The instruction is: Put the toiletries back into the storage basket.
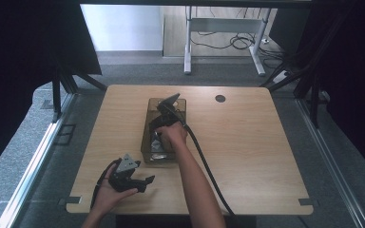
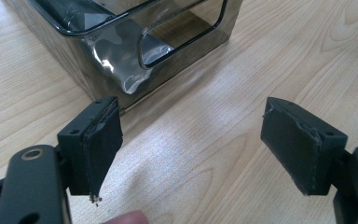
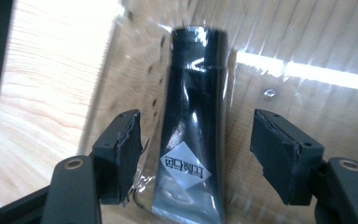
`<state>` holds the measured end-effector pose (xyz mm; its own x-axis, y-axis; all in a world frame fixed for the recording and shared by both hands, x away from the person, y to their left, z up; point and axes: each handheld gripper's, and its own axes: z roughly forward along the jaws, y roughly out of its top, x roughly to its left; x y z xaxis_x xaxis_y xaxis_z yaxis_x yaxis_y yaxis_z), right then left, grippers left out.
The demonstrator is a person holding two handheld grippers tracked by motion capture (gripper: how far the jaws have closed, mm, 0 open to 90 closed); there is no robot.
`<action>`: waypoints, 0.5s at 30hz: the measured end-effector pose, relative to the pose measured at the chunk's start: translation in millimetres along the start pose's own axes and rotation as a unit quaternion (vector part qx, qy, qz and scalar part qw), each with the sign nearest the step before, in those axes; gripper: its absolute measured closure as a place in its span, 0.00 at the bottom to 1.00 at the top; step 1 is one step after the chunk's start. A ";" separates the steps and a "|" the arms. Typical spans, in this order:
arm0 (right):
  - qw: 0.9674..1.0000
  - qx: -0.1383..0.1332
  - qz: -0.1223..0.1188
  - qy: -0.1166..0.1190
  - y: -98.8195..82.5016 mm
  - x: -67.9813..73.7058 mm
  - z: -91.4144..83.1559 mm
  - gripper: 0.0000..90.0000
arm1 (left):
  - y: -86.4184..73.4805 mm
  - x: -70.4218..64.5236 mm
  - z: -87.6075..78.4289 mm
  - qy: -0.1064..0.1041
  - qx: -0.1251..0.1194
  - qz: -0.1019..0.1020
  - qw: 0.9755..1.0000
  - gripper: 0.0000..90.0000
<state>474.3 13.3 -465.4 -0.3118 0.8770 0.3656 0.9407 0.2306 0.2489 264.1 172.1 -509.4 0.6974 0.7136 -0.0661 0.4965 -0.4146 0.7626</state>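
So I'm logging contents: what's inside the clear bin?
Inside the clear bin lies a black tube in clear wrap, between the open right gripper. The person's hand covers part of the bin's floor.

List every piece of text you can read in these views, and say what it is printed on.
White diamond label on the black tube in clear wrap: a few printed characters, seen upside down and too blurred to read.
No other text is visible on the smoky plastic bin or the wooden table.
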 end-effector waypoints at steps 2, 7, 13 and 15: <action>1.000 -0.005 -0.005 0.003 0.1 -0.3 -4.3 0.38 | -0.1 0.0 0.2 0.002 0.000 -0.002 1.000 0.23; 0.996 -0.047 -0.068 0.019 -11.3 -7.8 -35.8 0.39 | 0.3 -0.3 0.2 0.005 0.000 -0.003 1.000 0.23; 0.987 -0.080 -0.135 0.038 -36.0 -22.8 -54.8 0.41 | 2.1 -1.9 -2.3 0.005 -0.003 -0.003 1.000 0.23; 0.980 -0.100 -0.163 0.049 -55.1 -35.8 -66.5 0.43 | 2.2 -1.9 -3.0 0.007 -0.004 -0.004 1.000 0.23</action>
<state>424.7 -58.8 -432.5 -0.6122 0.7230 0.3203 0.7472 0.3963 0.5335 262.3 171.5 -505.6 0.6861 0.7248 -0.0623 0.4975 -0.4050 0.7671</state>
